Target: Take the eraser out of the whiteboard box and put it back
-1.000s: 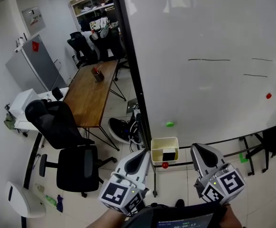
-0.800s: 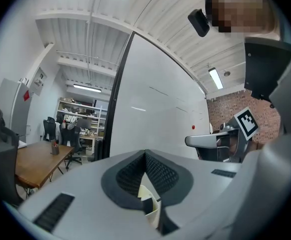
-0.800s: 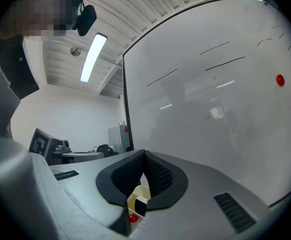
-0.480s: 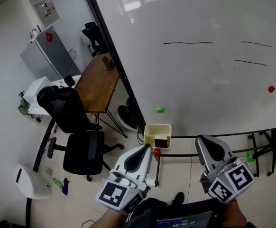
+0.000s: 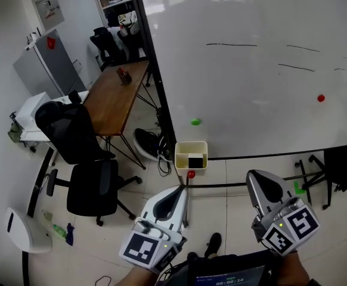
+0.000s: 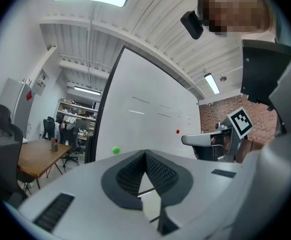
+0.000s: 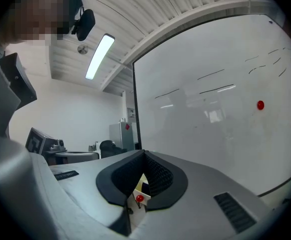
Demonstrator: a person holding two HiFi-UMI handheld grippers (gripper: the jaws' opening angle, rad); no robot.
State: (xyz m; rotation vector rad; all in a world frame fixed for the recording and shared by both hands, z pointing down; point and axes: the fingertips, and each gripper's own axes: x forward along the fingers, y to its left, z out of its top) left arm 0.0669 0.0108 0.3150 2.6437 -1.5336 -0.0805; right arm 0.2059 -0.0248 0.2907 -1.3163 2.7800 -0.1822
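A pale yellow whiteboard box hangs at the lower left edge of the whiteboard. The black eraser lies inside it, and a red magnet sits just below. My left gripper is shut and empty, pointing level at the board a short way below the box. My right gripper is also shut and empty, off to the box's right. In the right gripper view the box and red magnet show through the gap under the shut right gripper. The left gripper shows shut.
A green magnet and another red magnet stick to the board. Left of it are a wooden table, two black office chairs, a grey cabinet and shoes. A dark chair stands at right.
The box with the eraser now lies farther ahead of both gripper tips than a second ago. Both grippers stay shut and empty.
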